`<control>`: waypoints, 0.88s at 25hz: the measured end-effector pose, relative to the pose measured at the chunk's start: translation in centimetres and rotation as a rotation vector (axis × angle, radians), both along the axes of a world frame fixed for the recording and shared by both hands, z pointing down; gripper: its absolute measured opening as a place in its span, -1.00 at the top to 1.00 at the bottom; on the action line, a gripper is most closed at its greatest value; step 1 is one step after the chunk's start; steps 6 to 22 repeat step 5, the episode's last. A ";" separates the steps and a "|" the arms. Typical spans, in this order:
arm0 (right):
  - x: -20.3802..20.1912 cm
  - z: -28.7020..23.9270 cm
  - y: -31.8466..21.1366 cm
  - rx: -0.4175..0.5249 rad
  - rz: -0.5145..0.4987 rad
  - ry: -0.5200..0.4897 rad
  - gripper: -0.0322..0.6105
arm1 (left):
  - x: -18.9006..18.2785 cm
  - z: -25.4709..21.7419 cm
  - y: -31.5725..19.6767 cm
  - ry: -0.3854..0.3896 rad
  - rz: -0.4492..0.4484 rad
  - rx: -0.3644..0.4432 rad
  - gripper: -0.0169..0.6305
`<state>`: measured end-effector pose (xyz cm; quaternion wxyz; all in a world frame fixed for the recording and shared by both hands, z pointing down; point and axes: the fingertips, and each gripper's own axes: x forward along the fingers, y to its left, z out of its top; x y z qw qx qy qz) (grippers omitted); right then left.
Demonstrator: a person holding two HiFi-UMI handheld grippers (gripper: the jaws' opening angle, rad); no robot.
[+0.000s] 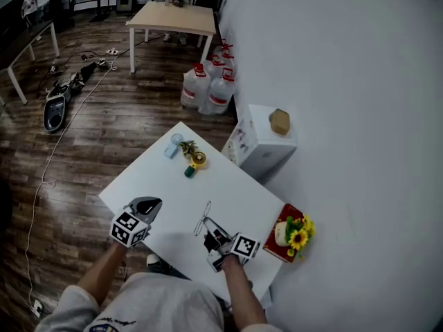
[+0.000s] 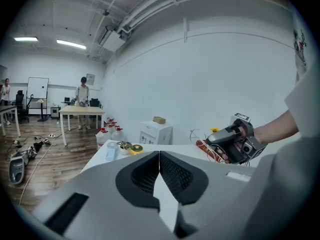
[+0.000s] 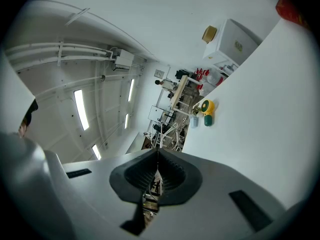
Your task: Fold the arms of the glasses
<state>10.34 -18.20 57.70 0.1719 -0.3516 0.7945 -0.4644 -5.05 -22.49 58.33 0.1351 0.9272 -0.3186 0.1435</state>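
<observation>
My right gripper (image 1: 210, 238) pinches shut on the wire glasses (image 1: 205, 221), their thin frame barely traceable just beyond its tips; my left gripper (image 1: 147, 207), closed on nothing, hangs well apart.

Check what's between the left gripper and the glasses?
Nothing. In the head view only bare white table separates the left gripper from the glasses, which the right gripper holds.

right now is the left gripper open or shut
Shut. The left gripper has its jaws pressed together, with nothing between them.
</observation>
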 end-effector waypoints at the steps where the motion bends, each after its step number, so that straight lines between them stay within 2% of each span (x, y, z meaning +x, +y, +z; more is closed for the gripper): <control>1: 0.0 -0.1 0.1 0.002 0.000 -0.002 0.87 | 0.1 0.0 0.1 0.000 0.001 0.000 0.93; 22: 0.1 -0.2 0.1 0.015 0.000 -0.006 0.87 | 0.3 0.2 0.3 0.004 0.004 -0.003 0.93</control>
